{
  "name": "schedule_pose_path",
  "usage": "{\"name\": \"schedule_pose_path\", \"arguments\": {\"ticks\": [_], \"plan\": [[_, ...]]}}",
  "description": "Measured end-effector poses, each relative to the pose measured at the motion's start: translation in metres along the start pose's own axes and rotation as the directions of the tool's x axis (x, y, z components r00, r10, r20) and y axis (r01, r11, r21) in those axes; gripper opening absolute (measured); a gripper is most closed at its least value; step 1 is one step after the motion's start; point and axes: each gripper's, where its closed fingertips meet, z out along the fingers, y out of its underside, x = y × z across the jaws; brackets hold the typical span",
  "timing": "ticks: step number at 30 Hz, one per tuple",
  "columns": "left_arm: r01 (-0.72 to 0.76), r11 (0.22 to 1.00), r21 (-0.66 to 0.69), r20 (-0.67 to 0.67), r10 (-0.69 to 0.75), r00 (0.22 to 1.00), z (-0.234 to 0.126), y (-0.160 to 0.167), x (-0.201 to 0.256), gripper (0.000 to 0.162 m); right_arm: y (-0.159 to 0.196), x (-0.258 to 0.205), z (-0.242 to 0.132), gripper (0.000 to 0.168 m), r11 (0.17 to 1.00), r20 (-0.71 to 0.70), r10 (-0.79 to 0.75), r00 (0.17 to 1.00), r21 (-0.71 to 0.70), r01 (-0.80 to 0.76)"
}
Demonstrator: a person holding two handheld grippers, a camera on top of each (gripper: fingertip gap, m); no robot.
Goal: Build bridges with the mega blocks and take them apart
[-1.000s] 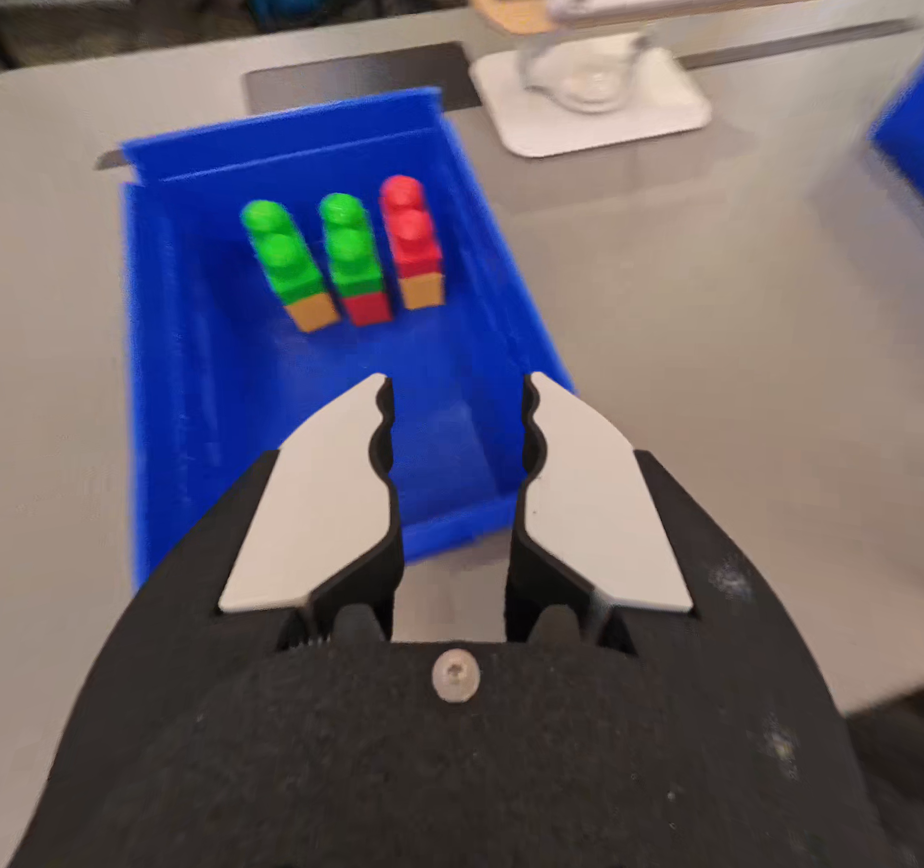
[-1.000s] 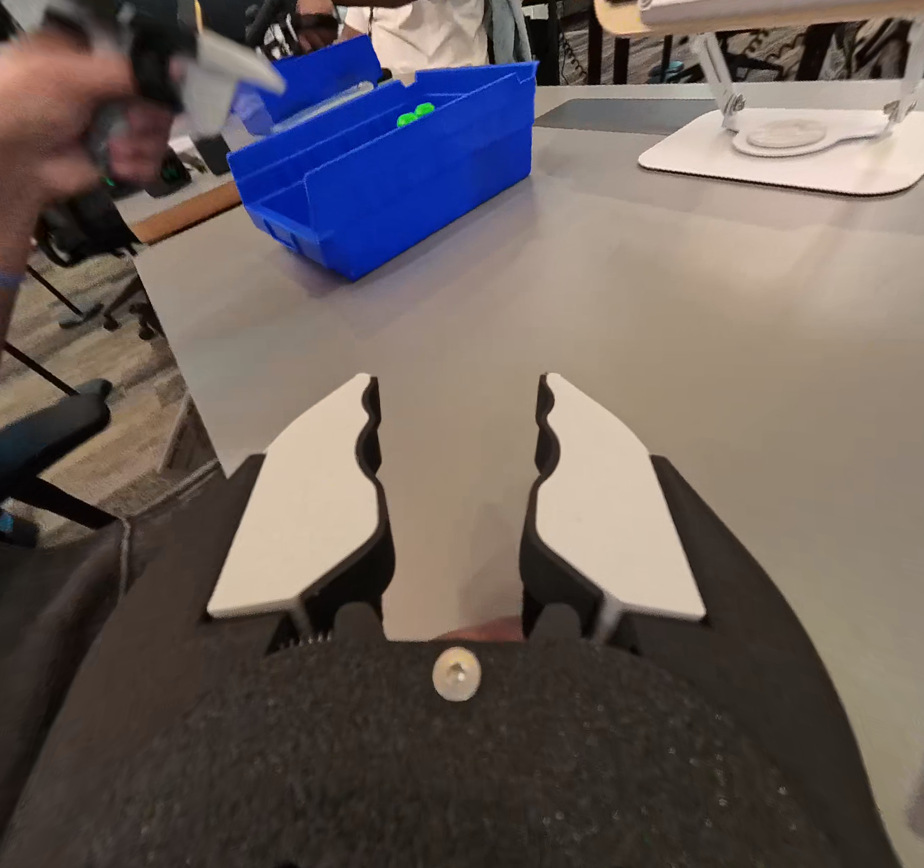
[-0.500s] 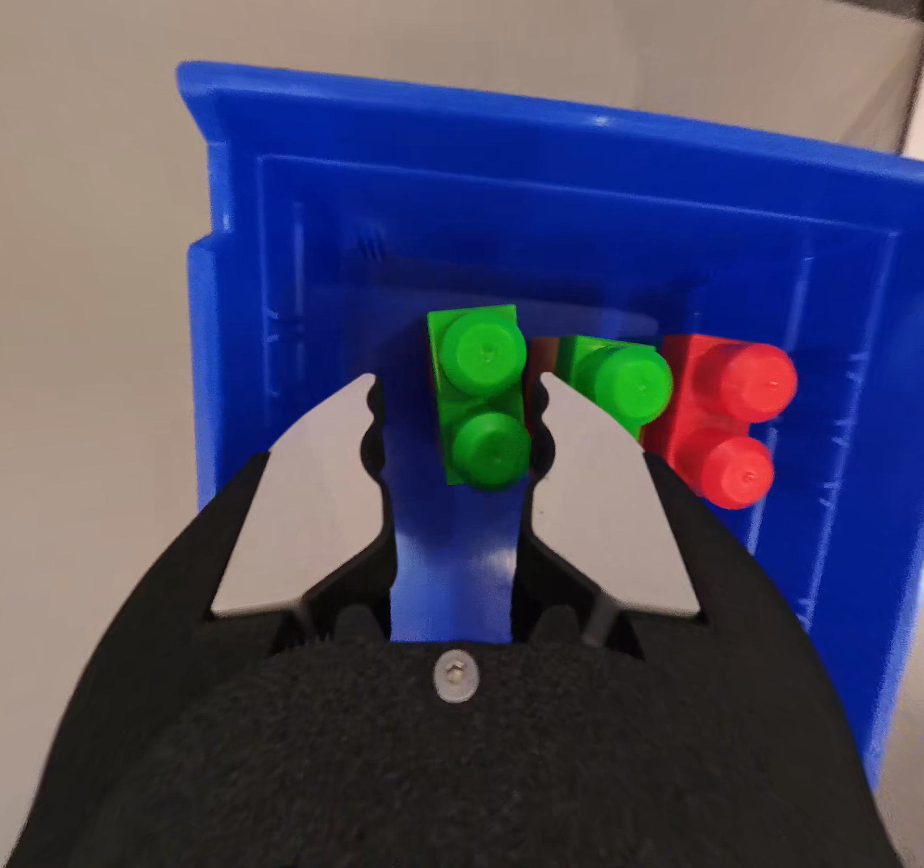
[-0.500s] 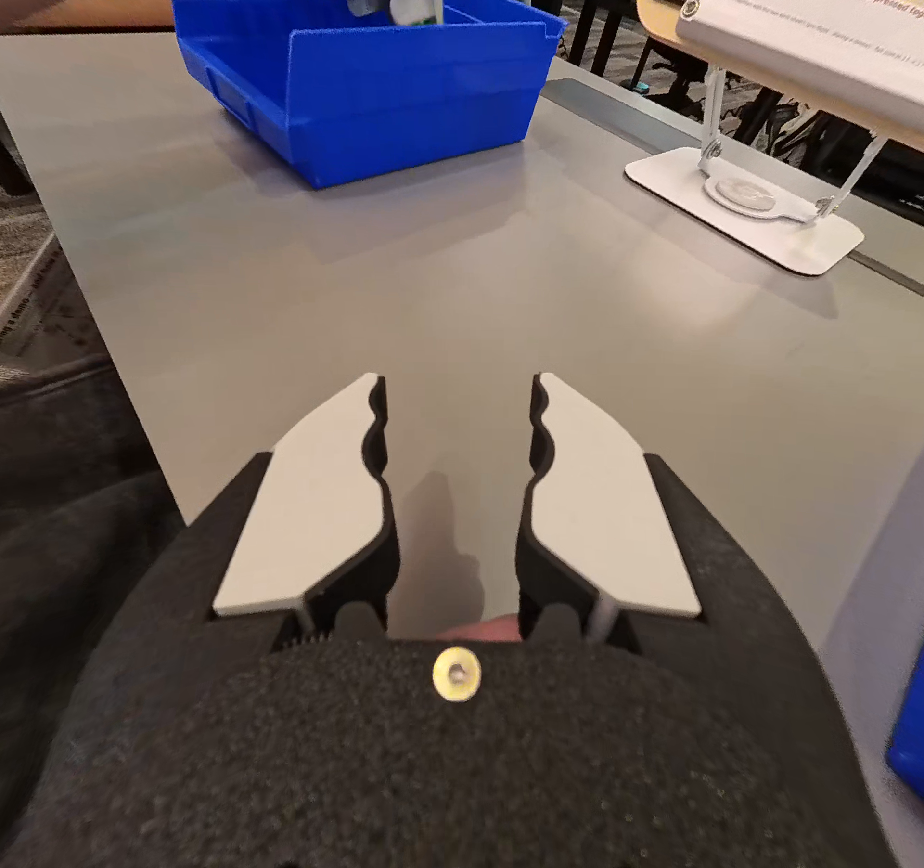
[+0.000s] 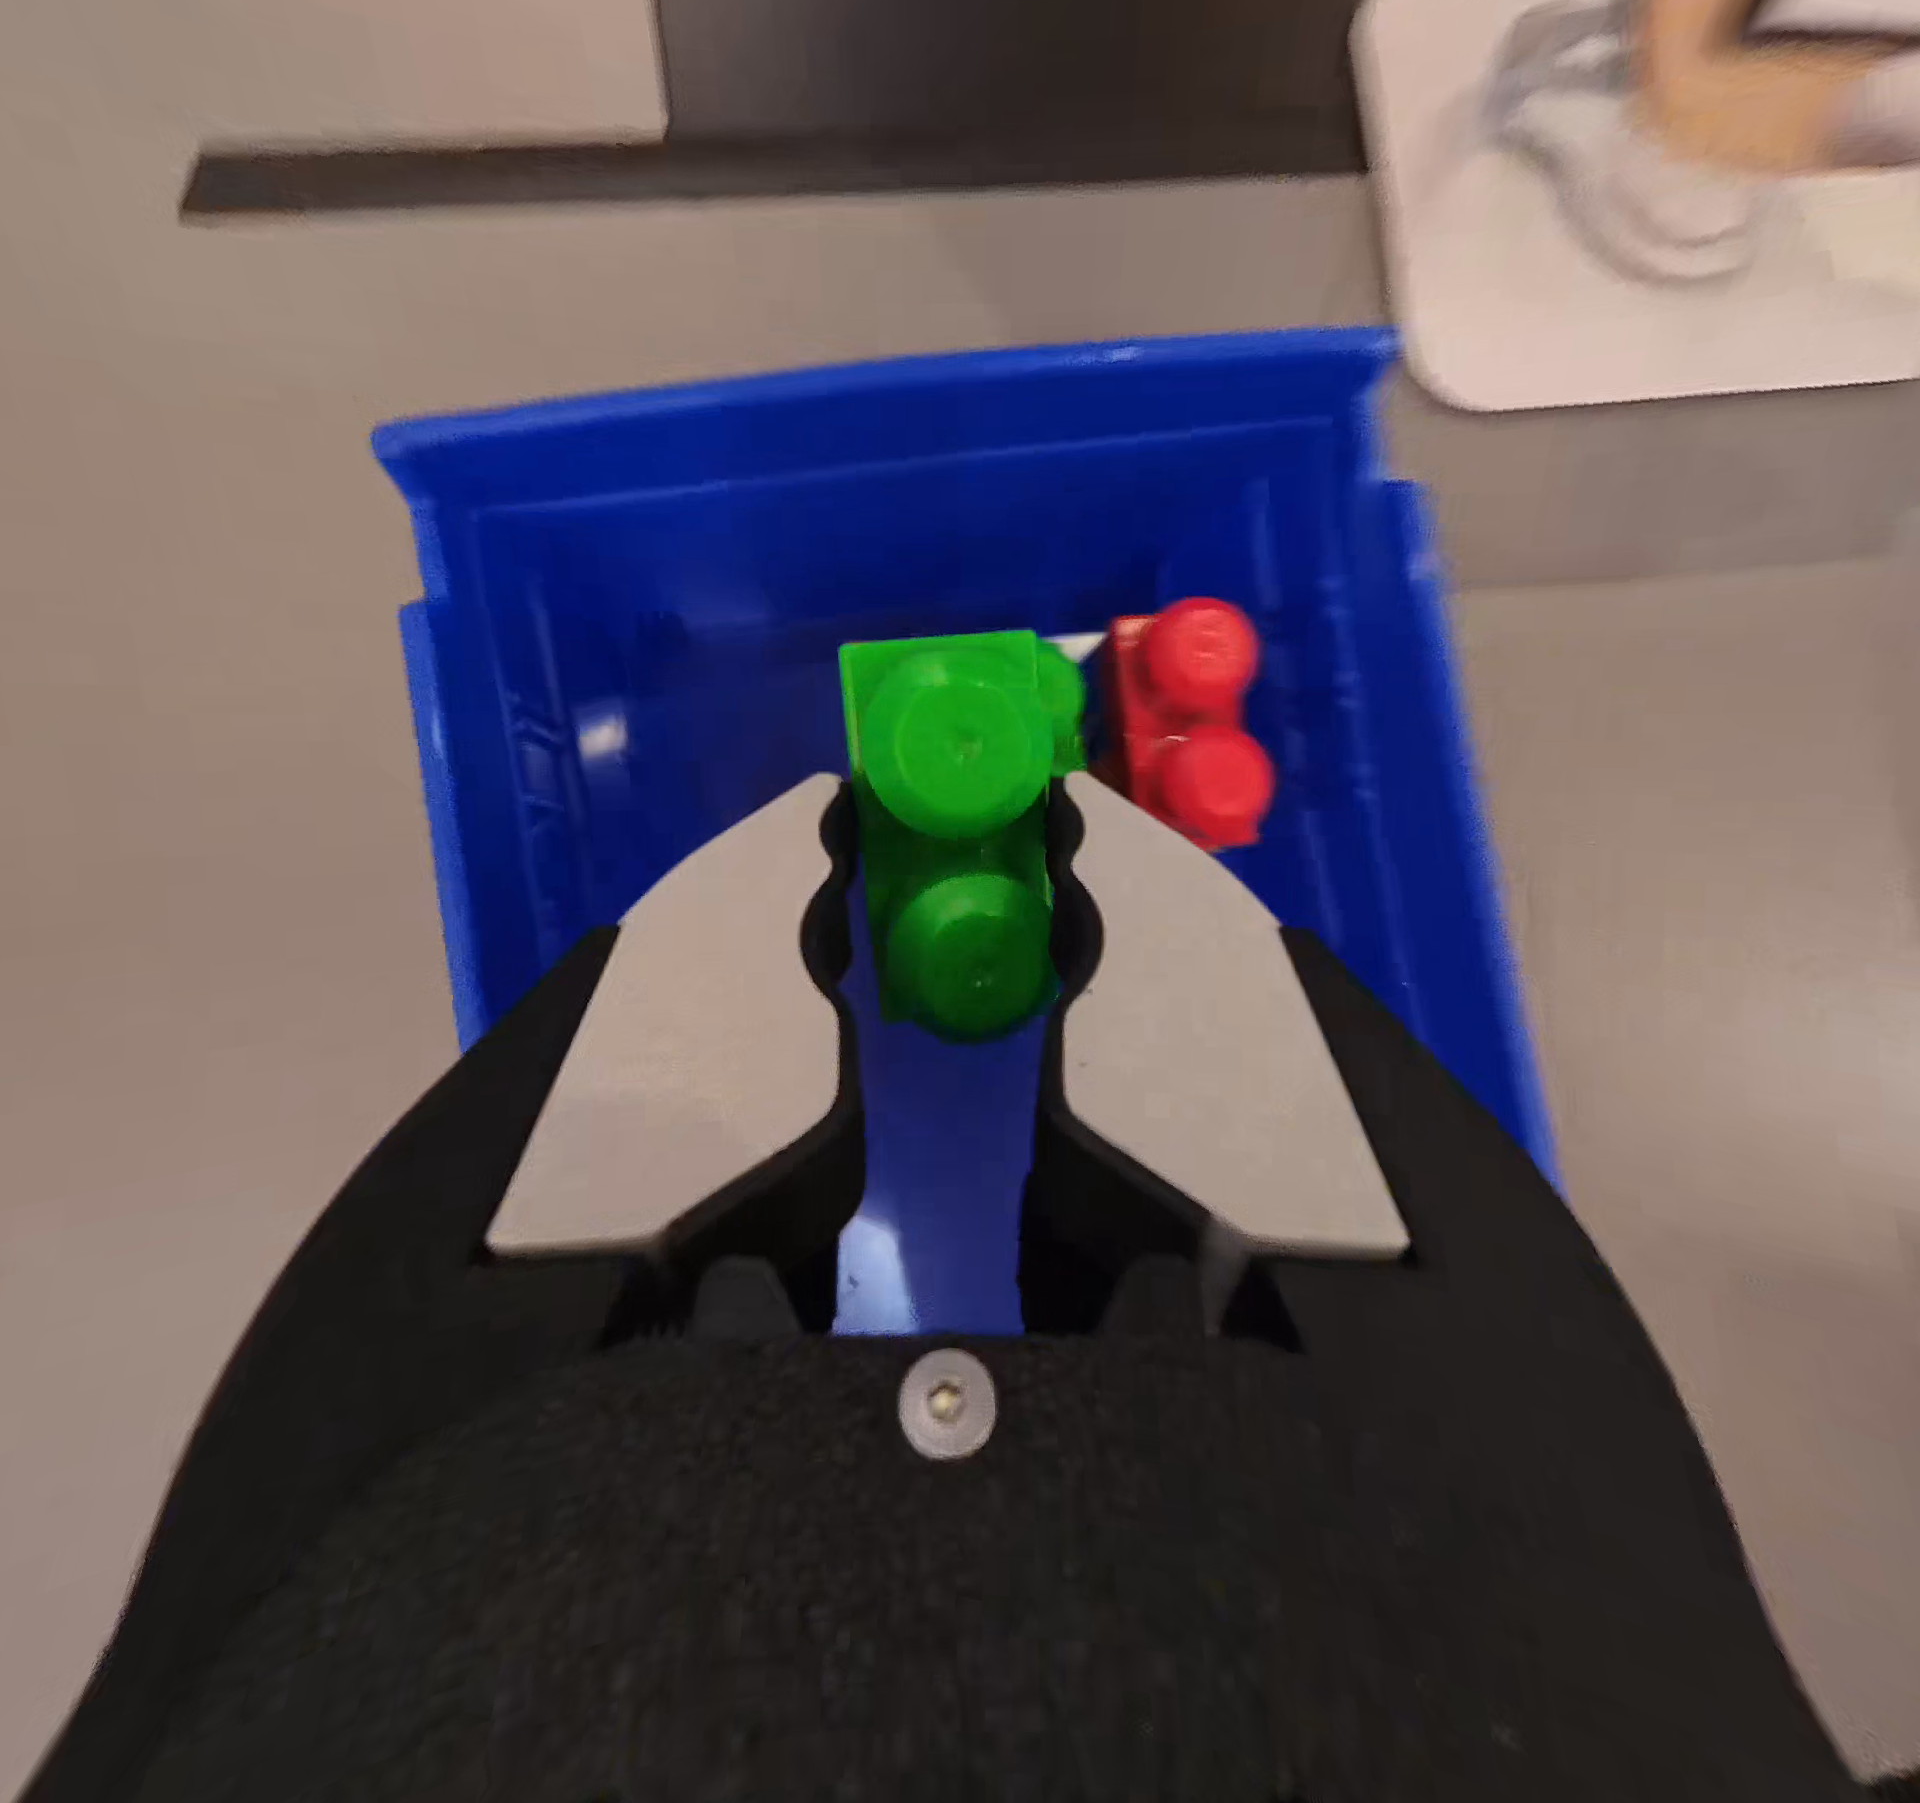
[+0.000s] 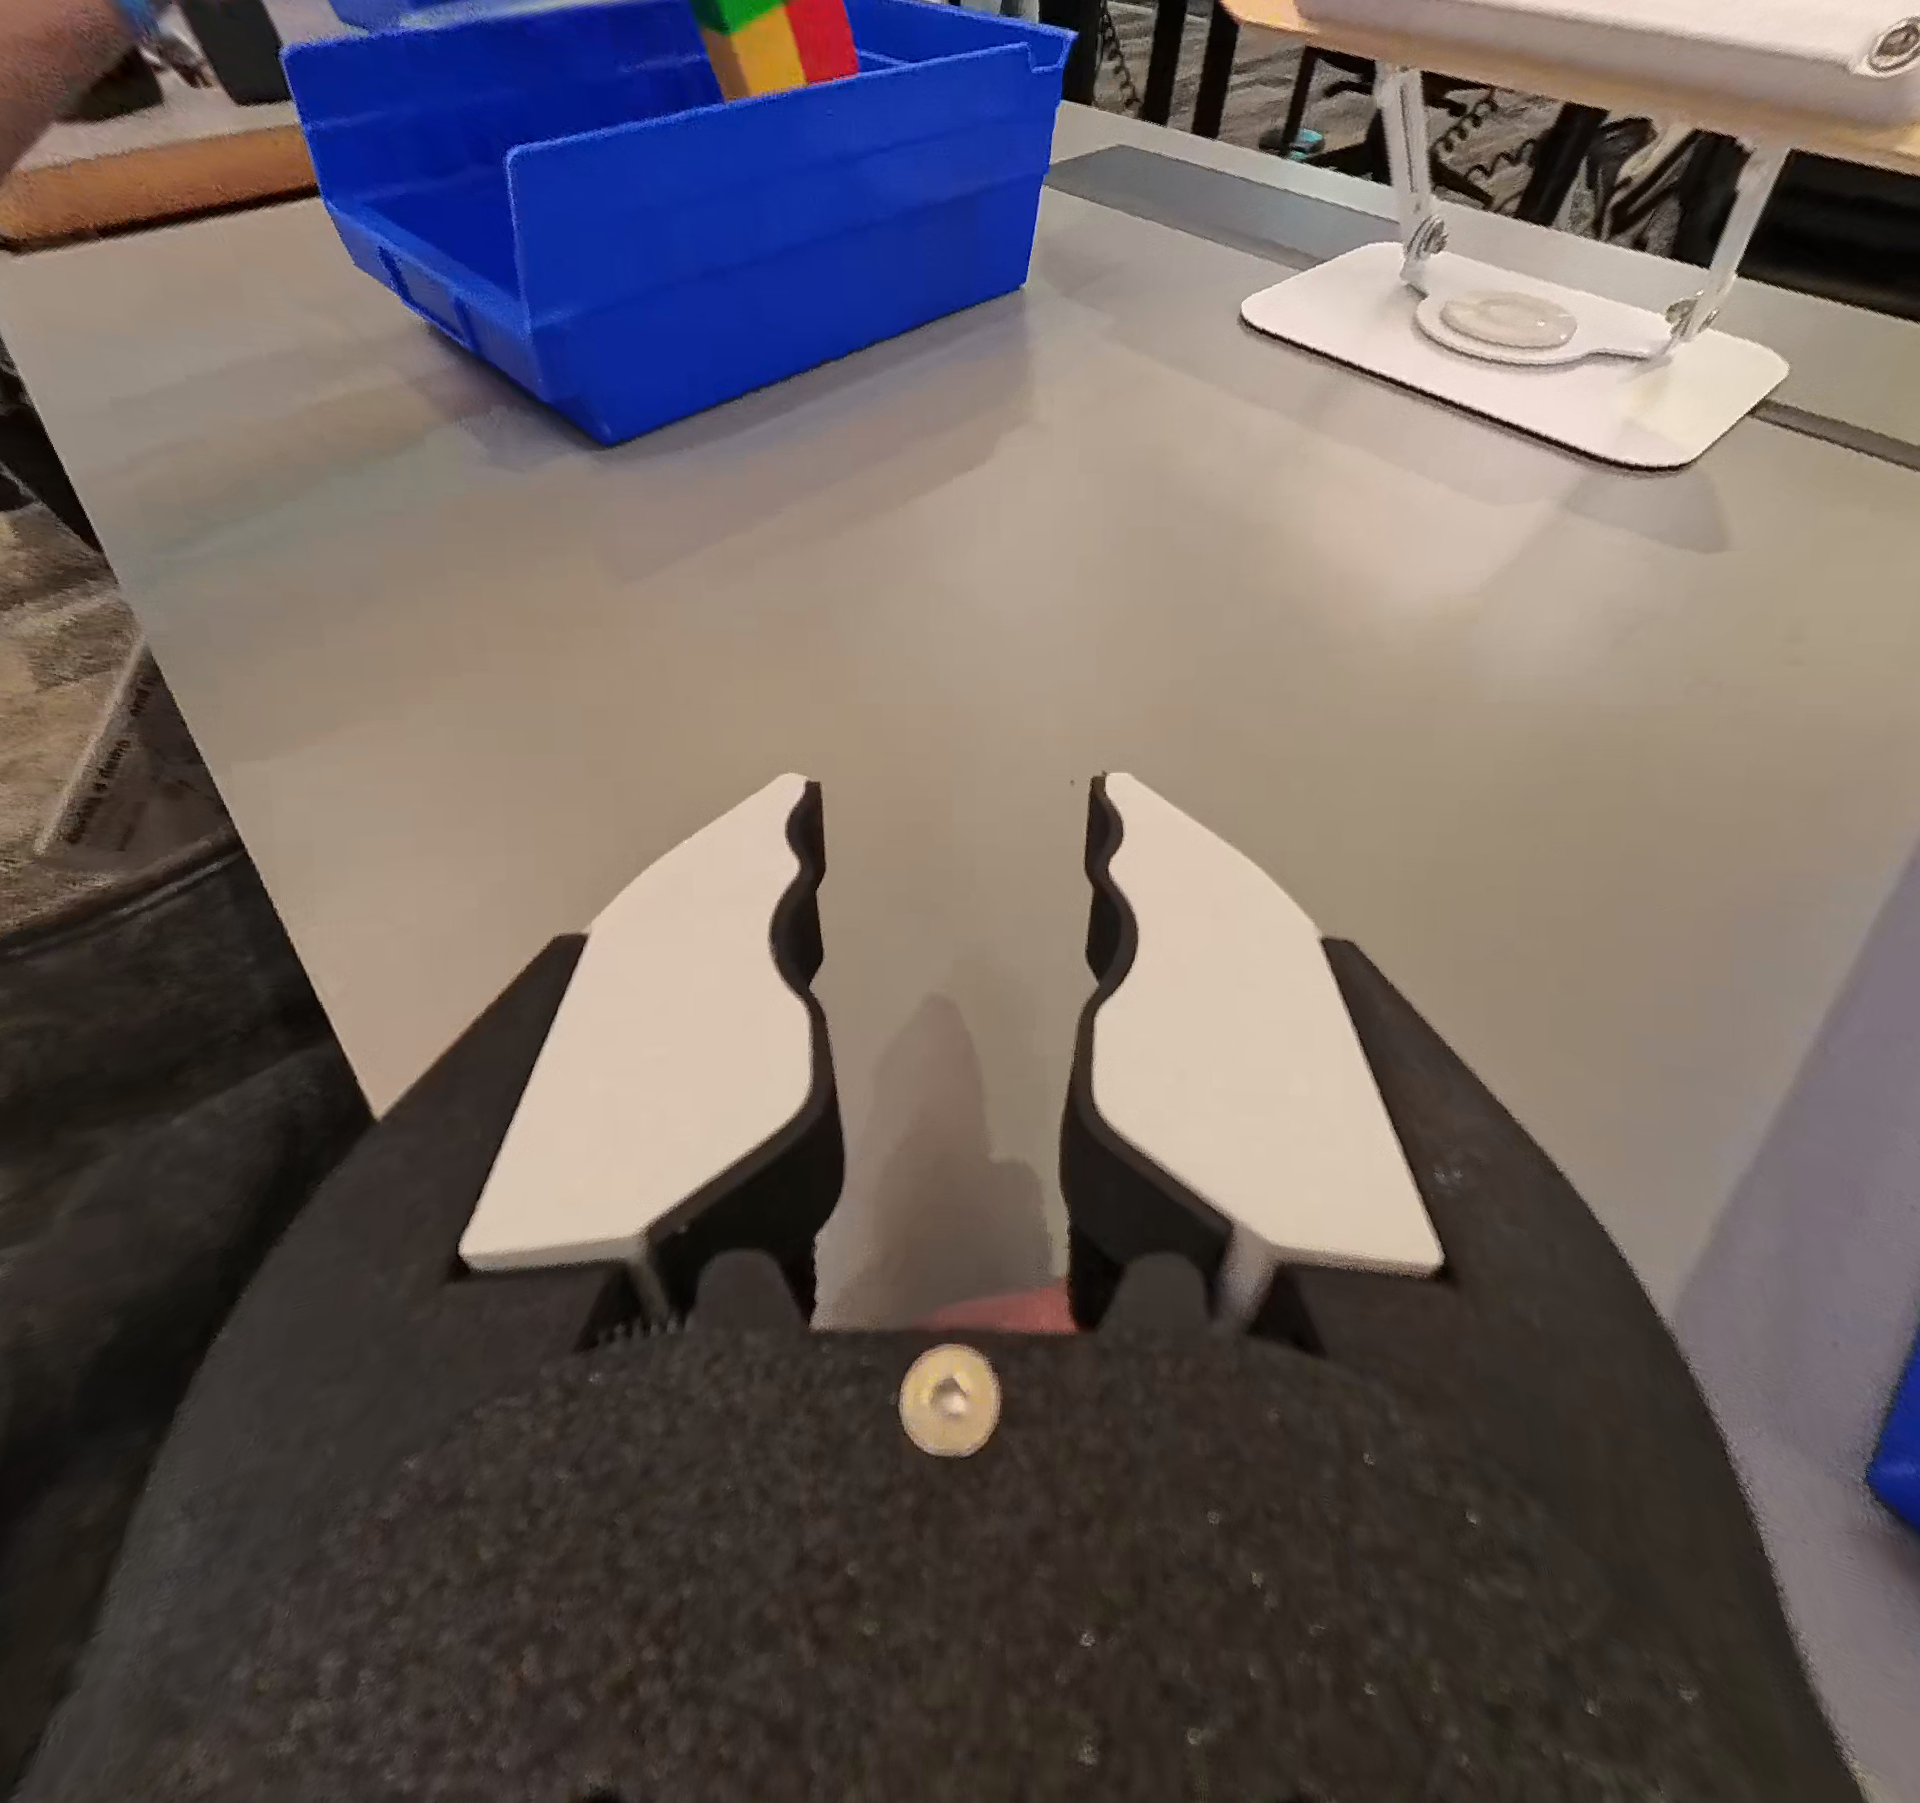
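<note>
Now clamped in left tool: green block, up from blue bin versus a moment ago, first bridge piece; right tool released, idle over table.

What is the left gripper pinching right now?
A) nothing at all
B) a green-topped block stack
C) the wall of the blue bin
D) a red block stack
B. In the left wrist view the left gripper has both fingers pressed on the sides of the green-topped block stack, above the blue bin; the red-topped stack sits apart to its right.
</note>
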Motion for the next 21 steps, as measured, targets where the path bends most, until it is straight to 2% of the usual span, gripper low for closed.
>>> {"name": "schedule_pose_path", "arguments": {"ticks": [5, 7, 9, 11, 15, 18, 21], "plan": [[-0.053, 0.963, 0.264, -0.225, 0.115, 0.967, -0.084, -0.001, 0.050, 0.034, -0.002, 0.003, -0.001, 0.048, 0.997, 0.036, 0.077, 0.996, 0.023, -0.078], [-0.067, 0.919, 0.389, -0.335, 0.209, 0.919, -0.117, 0.003, 0.079, 0.034, -0.007, 0.003, 0.000, 0.048, 0.991, 0.080, 0.119, 0.990, 0.050, -0.123], [-0.022, 0.889, 0.458, -0.516, 0.286, 0.807, -0.145, 0.015, 0.120, 0.034, -0.021, 0.000, 0.003, 0.049, 0.975, 0.161, 0.185, 0.969, 0.092, -0.201], [0.031, 0.878, 0.478, -0.688, 0.352, 0.635, -0.169, 0.032, 0.165, 0.034, -0.048, -0.006, 0.007, 0.054, 0.953, 0.285, 0.237, 0.929, 0.116, -0.279], [0.037, 0.886, 0.462, -0.841, 0.424, 0.336, -0.189, 0.075, 0.243, 0.034, -0.123, -0.024, 0.009, 0.058, 0.876, 0.577, 0.271, 0.770, 0.183, -0.445], [0.012, 0.901, 0.435, -0.879, 0.421, 0.226, -0.183, 0.103, 0.282, 0.034, -0.150, -0.043, 0.022, 0.066, 0.873, 0.702, 0.257, 0.665, 0.128, -0.472], [-0.013, 0.924, 0.383, -0.906, 0.378, 0.192, -0.170, 0.120, 0.299, 0.034, -0.147, -0.057, 0.037, 0.062, 0.893, 0.714, 0.254, 0.652, 0.086, -0.442]]}}
